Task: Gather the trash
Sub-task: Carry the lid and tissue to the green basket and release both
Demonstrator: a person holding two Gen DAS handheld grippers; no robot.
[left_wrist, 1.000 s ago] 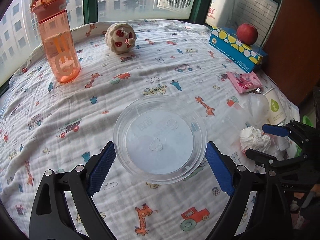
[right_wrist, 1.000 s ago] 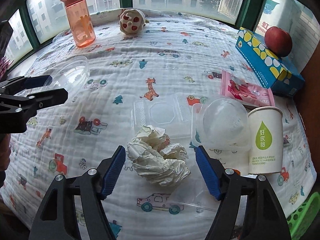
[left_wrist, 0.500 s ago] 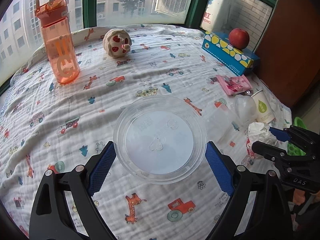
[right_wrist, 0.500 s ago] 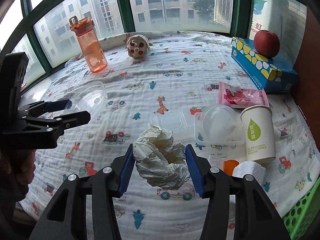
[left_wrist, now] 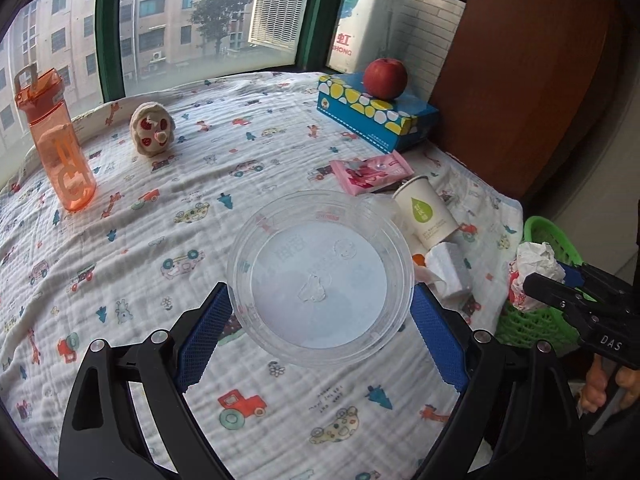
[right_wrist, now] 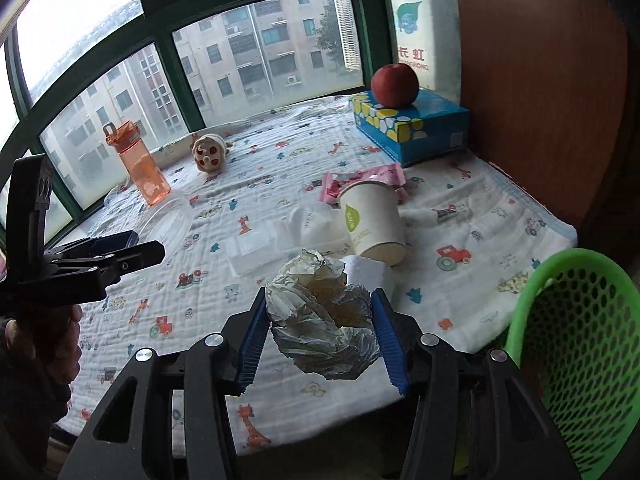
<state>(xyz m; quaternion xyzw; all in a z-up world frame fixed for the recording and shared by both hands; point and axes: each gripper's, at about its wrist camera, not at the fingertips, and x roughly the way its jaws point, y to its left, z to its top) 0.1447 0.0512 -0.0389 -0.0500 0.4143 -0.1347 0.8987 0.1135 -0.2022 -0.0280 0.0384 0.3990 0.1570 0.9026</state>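
Two loads clamped between fingers: clear lid (left_wrist: 320, 276) in left, crumpled paper (right_wrist: 322, 316) in right.

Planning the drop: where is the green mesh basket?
In the right wrist view, the green mesh basket sits low right, off the bed's corner, right of the crumpled paper.

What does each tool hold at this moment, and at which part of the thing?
The left tool holds a clear plastic bowl by opposite sides of its rim. The right tool holds a ball of crumpled paper, pressed on its left and right sides.
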